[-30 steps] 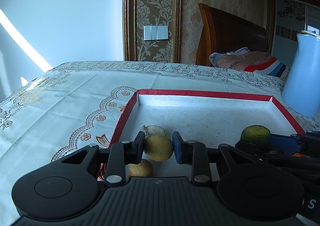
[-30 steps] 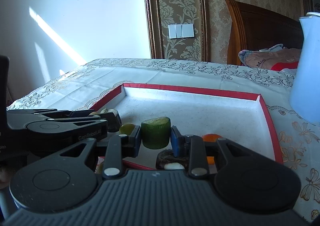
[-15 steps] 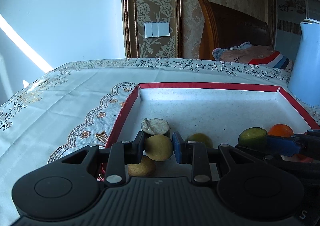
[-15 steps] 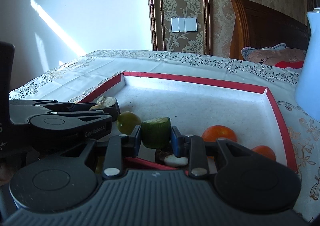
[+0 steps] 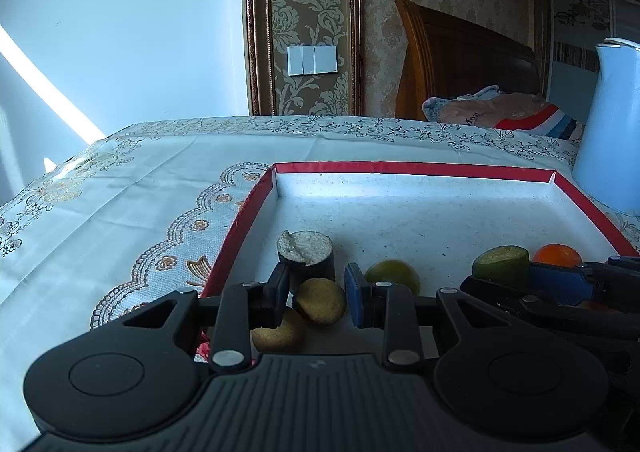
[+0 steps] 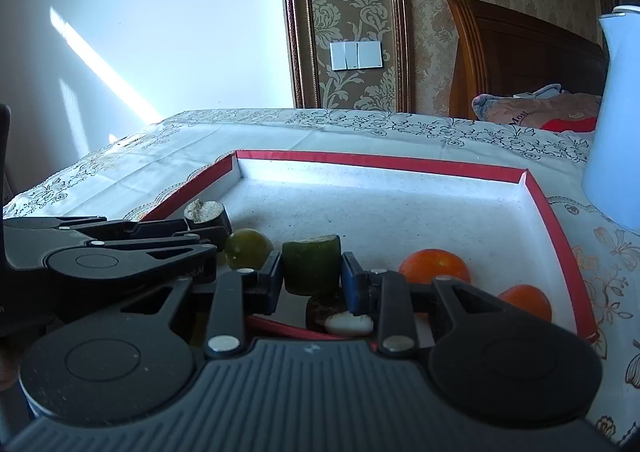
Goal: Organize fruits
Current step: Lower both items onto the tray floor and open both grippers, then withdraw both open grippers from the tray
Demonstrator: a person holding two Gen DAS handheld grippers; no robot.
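- Two grippers each hold a piece above the near end of the red-rimmed tray (image 5: 412,169): the left gripper (image 5: 316,294) has its fingers closed on a tan round fruit (image 5: 320,301), the right gripper (image 6: 311,278) on a green cut chunk (image 6: 311,265).
- Lower each piece onto bare tray floor, clear of the dark cut piece (image 5: 306,254), green round fruit (image 6: 248,249) and orange fruit (image 6: 434,265).
- Release only once the piece rests; the round one would likely roll.

surface: table, floral tablecloth (image 5: 152,180) | on it: red-rimmed tray (image 5: 400,169), pale blue jug (image 5: 612,132)
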